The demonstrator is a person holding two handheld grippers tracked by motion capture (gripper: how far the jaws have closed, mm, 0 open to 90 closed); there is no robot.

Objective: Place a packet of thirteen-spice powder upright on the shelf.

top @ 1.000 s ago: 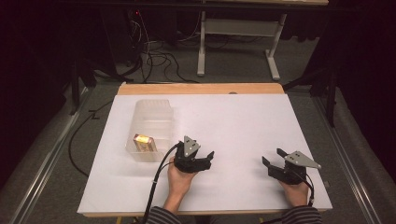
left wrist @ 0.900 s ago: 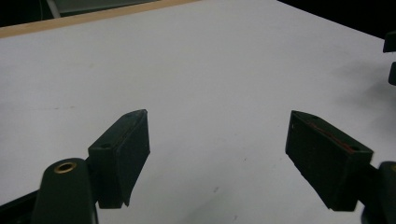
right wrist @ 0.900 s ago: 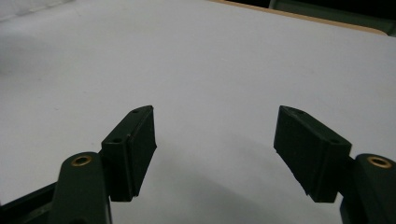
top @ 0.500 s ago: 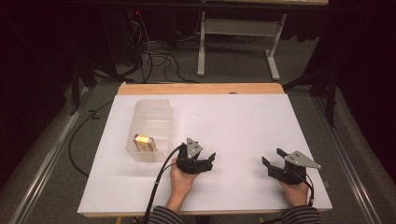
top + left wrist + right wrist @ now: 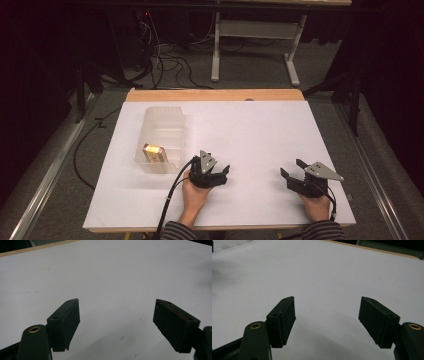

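Clear plastic bin (image 5: 162,137) just beside left gripper (image 5: 220,176).

A person's two hands rest low near the front edge, each holding a black gripper. The left gripper (image 5: 222,173), gripped by the left hand (image 5: 192,192), points right and away with jaws spread wide and nothing between them. The right gripper (image 5: 291,169), in the right hand (image 5: 316,202), points left and away, its jaws likewise wide apart. Striped sleeves (image 5: 175,232) cover both forearms.

White table (image 5: 260,135), clear bin (image 5: 162,132), black grippers, striped sleeves (image 5: 175,232).
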